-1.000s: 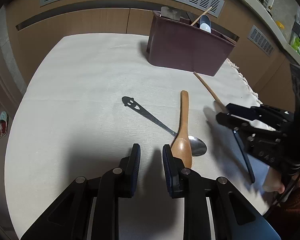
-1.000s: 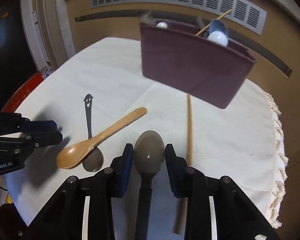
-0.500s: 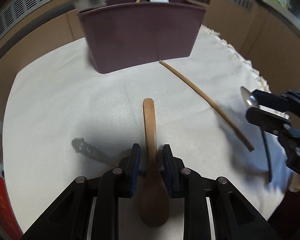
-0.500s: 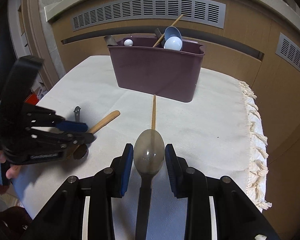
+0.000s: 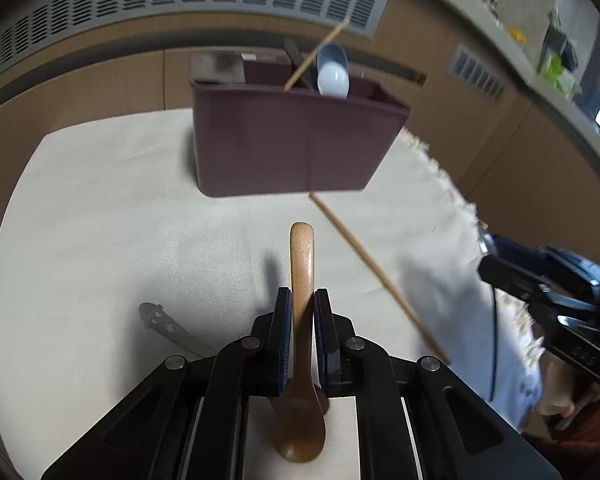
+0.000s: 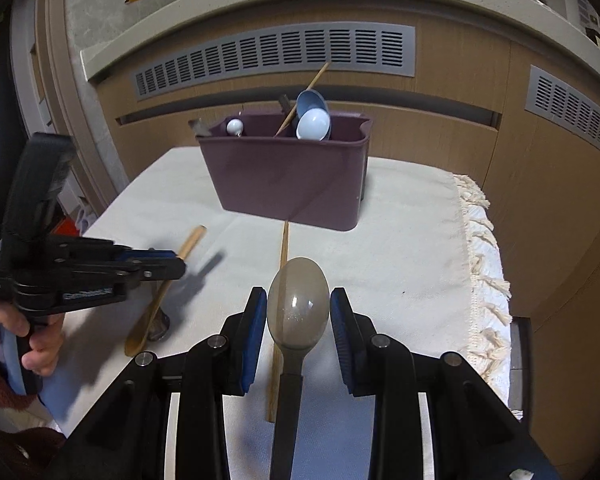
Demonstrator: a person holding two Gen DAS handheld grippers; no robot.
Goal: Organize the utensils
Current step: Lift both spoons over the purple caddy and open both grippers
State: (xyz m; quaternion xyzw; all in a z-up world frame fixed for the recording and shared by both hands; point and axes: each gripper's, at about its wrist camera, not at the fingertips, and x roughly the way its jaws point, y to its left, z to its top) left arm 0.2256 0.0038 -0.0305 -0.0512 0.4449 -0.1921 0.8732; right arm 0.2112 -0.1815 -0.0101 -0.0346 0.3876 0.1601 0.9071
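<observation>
A: What does the left wrist view show?

B: At the lower centre of the frame the left gripper [image 5: 300, 312] is clamped on the handle of a wooden spoon [image 5: 302, 280]; the handle points up the frame and the bowl hangs at the bottom edge, between the gripper's arms. Left of the fingers a metal spoon handle [image 5: 162, 325] lies on the cream tablecloth [image 5: 100, 220]. A wooden chopstick [image 5: 372, 272] runs diagonally from the foot of the maroon utensil caddy [image 5: 292, 144], at upper centre, toward the lower right. A blue-and-white spoon [image 5: 333, 72] and a thin stick [image 5: 316, 56] stand up out of the caddy. At the right edge the right gripper [image 5: 488, 256] shows, blurred.

A: And the right wrist view?

B: The right gripper [image 6: 299, 320] sits at lower centre, grasping a dark-handled spoon by its neck; the grey spoon bowl [image 6: 298, 304] lies between the blue pads [image 6: 256, 328], which do not touch it. The chopstick [image 6: 280, 312] lies on the cloth behind it, its far end touching the caddy [image 6: 284, 172] at upper centre. At the left, the left gripper [image 6: 172, 266] holds the wooden spoon [image 6: 160, 300] tilted, bowl end low near the cloth. The person's left hand [image 6: 32, 332] grips the handle at lower left.
</observation>
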